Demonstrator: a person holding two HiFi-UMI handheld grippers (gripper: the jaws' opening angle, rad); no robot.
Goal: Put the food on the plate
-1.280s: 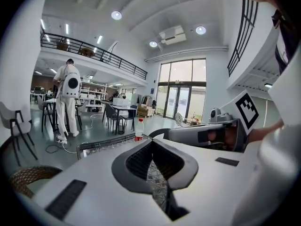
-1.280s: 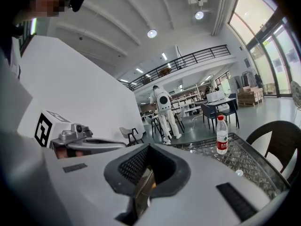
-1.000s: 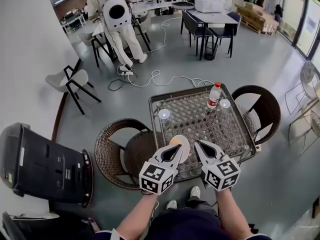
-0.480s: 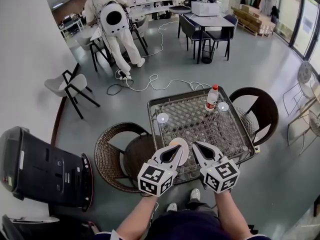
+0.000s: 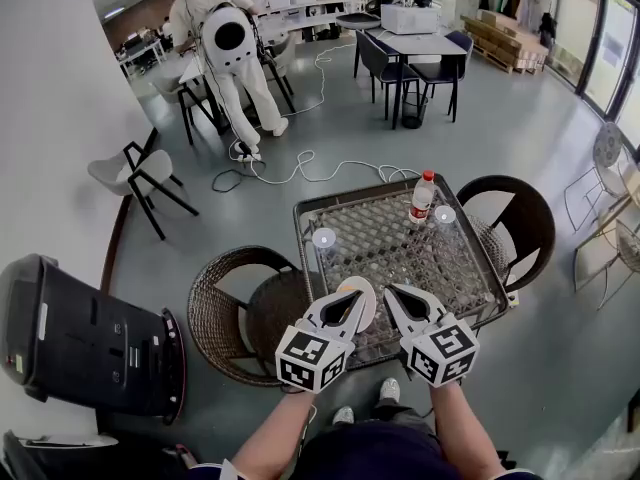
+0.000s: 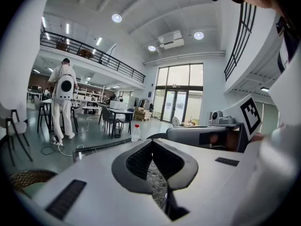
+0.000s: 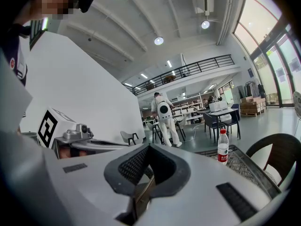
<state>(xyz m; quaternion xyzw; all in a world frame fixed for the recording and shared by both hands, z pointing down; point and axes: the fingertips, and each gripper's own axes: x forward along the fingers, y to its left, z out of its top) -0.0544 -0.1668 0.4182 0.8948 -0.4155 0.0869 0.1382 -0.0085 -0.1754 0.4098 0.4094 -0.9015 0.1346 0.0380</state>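
A square glass surface (image 5: 400, 238) stands between two wicker chairs (image 5: 225, 308). At its near edge the left gripper (image 5: 350, 298) and right gripper (image 5: 393, 295) hover side by side, both jaws clenched, empty. A white plate (image 5: 370, 303) lies there, partly hidden by the left jaws; a bottle (image 5: 422, 198) stands at the far edge.

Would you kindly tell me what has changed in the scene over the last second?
Nothing was moved, taken hold of or let go. The left gripper and right gripper stay shut and empty over the near edge of the table. The plate and the bottle are where they were. Only the head view itself has tipped slightly.
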